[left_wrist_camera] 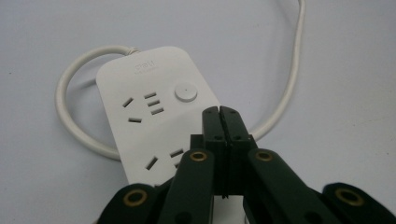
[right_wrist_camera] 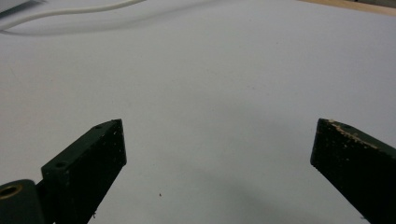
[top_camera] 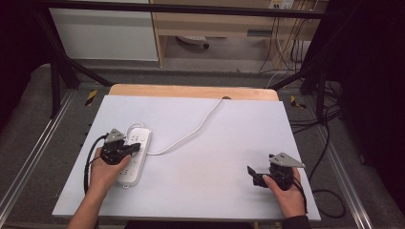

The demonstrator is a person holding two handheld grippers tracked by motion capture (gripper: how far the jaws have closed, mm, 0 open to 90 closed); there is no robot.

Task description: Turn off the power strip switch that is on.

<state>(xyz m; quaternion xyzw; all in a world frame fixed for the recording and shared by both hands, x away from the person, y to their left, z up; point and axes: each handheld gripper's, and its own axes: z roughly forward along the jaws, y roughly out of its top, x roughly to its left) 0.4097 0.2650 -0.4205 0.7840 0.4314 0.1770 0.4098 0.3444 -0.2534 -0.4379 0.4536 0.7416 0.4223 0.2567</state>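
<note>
The left claw (left_wrist_camera: 219, 112) hides the power strip's (left_wrist_camera: 154, 93) near end (sockets too).

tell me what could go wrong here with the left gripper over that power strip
The left gripper is shut, its tips over the power strip just short of the round button; a push from there could miss the button and may slide the strip on the smooth white board. The strip's cord loops close by and could snag. The right gripper is open and far off, so nothing steadies the strip.

White table top (top_camera: 205, 143), wooden edge (top_camera: 191, 90) behind. Black cables (top_camera: 329, 143) on grey floor (top_camera: 28, 129). White cabinet (top_camera: 105, 33) far back.
</note>
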